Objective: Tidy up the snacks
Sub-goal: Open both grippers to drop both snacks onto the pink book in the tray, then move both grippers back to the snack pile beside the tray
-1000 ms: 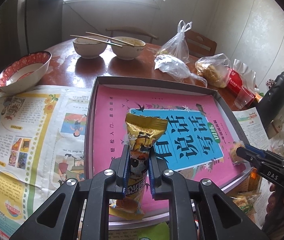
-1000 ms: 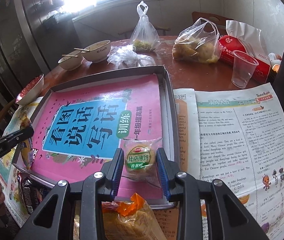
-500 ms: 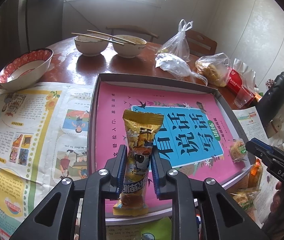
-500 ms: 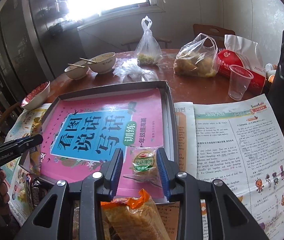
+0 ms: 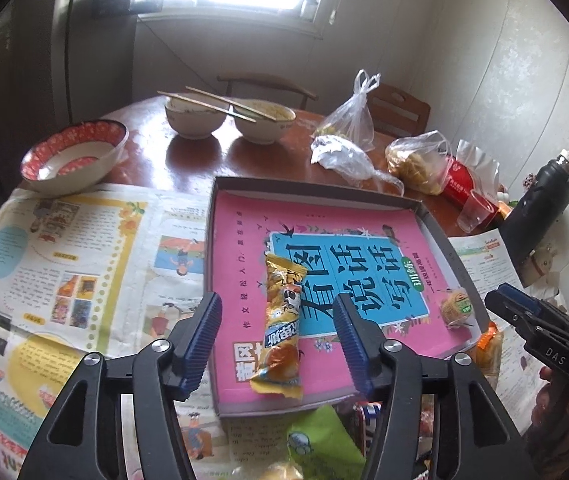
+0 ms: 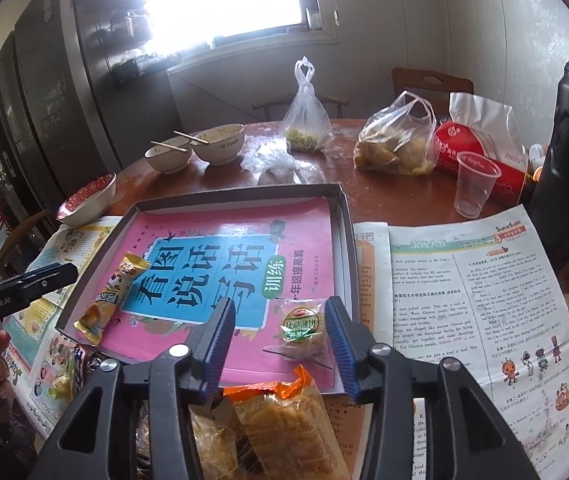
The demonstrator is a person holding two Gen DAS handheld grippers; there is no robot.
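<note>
A grey shallow box [image 5: 316, 190] [image 6: 346, 216] lined with a pink book stands on the table. A yellow snack bar [image 5: 281, 322] [image 6: 110, 296] lies flat in its near left part, its end over the box's front rim. My left gripper [image 5: 278, 330] is open around it, not touching. A round biscuit pack [image 6: 299, 326] [image 5: 455, 308] lies in the box's near right corner. My right gripper [image 6: 280, 334] is open, with the pack beside its right finger. More snacks lie in front of the box: an orange pack [image 6: 284, 412] and a green pack [image 5: 320, 438].
Newspapers [image 5: 64, 260] [image 6: 472, 300] flank the box. Behind it are two bowls with chopsticks [image 5: 228, 118], a red-rimmed bowl [image 5: 72, 156], plastic bags [image 6: 396, 144], a clear cup [image 6: 474, 188], a red tissue pack [image 6: 480, 152] and a black flask [image 5: 540, 200].
Both grippers opened. The left let go of the snack bar, which now lies in the box. The right let go of the biscuit pack. Both pulled back and up.
</note>
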